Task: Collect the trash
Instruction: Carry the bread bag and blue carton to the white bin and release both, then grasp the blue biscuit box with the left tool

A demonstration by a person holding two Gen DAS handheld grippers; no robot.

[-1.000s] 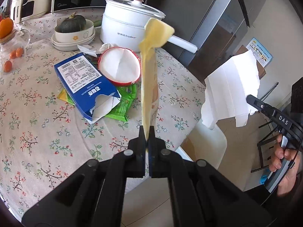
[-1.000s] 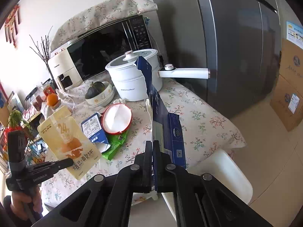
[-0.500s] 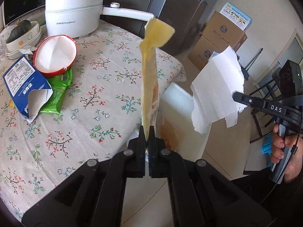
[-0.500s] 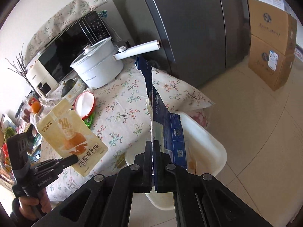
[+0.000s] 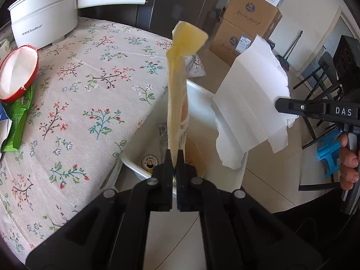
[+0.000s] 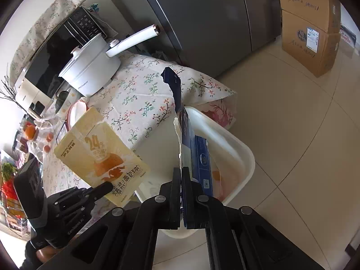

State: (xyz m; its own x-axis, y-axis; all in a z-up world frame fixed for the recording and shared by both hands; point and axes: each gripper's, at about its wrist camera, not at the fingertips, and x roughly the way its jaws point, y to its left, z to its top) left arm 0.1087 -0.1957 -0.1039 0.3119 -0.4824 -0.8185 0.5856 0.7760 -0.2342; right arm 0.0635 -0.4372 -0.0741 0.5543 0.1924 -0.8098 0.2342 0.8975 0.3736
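Observation:
My left gripper (image 5: 173, 157) is shut on a yellow snack pouch (image 5: 178, 83), held upright over the white trash bin (image 5: 202, 94) beside the table; the pouch also shows in the right wrist view (image 6: 101, 155). My right gripper (image 6: 181, 173) is shut on a torn blue carton (image 6: 191, 139), held above the same bin (image 6: 245, 153); its white inner side shows in the left wrist view (image 5: 252, 105). The bin holds some wrappers.
The floral-cloth table (image 5: 90, 90) carries a white electric pot (image 5: 45, 13), a red-rimmed bowl lid (image 5: 16, 72) and a green wrapper (image 5: 19, 117). Cardboard boxes (image 6: 312, 22) stand on the tiled floor by the grey fridge (image 6: 202, 11).
Both grippers have swung from above the table to over the white bin, each still holding its piece of trash.

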